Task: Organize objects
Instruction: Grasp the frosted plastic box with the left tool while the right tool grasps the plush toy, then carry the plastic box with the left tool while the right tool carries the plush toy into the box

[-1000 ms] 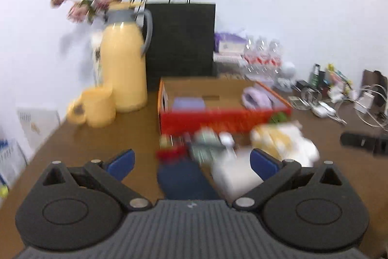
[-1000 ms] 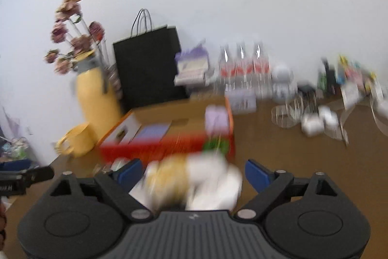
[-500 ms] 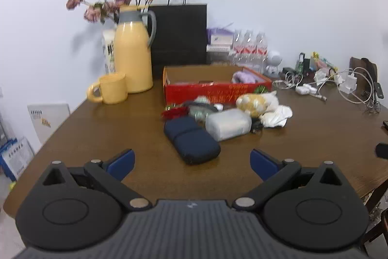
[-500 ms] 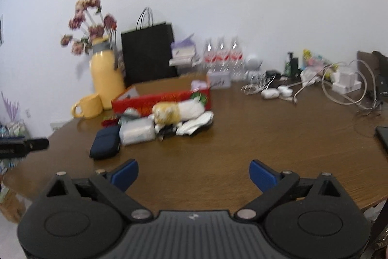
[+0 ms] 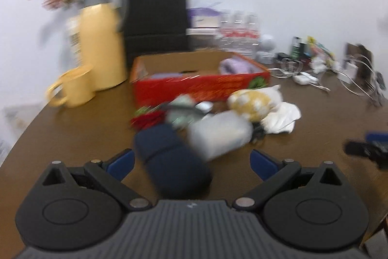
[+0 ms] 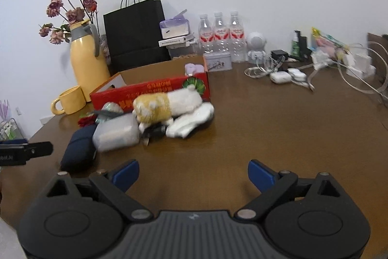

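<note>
A pile of loose items lies on the brown table (image 6: pixel 266 118) in front of an open red box (image 6: pixel 155 89): a dark blue pouch (image 5: pixel 169 162), a translucent white pack (image 5: pixel 218 135), a yellow-and-white plush toy (image 6: pixel 165 103) and a white cloth (image 6: pixel 191 120). My left gripper (image 5: pixel 191 162) is open, its blue fingertips either side of the near end of the blue pouch (image 6: pixel 77 149). My right gripper (image 6: pixel 192 174) is open over bare table, right of the pile. Purple items lie inside the red box (image 5: pixel 201 81).
A yellow jug (image 6: pixel 87 62) with dried flowers and a yellow mug (image 6: pixel 70 101) stand left of the box. A black paper bag (image 6: pixel 135 30), water bottles (image 6: pixel 220 35), a tin and tangled cables (image 6: pixel 286 72) line the back and right.
Both grippers swung back from the table half a second ago and have moved in toward the pile again. The left gripper now stands close over the blue pouch. Nothing was picked up.
</note>
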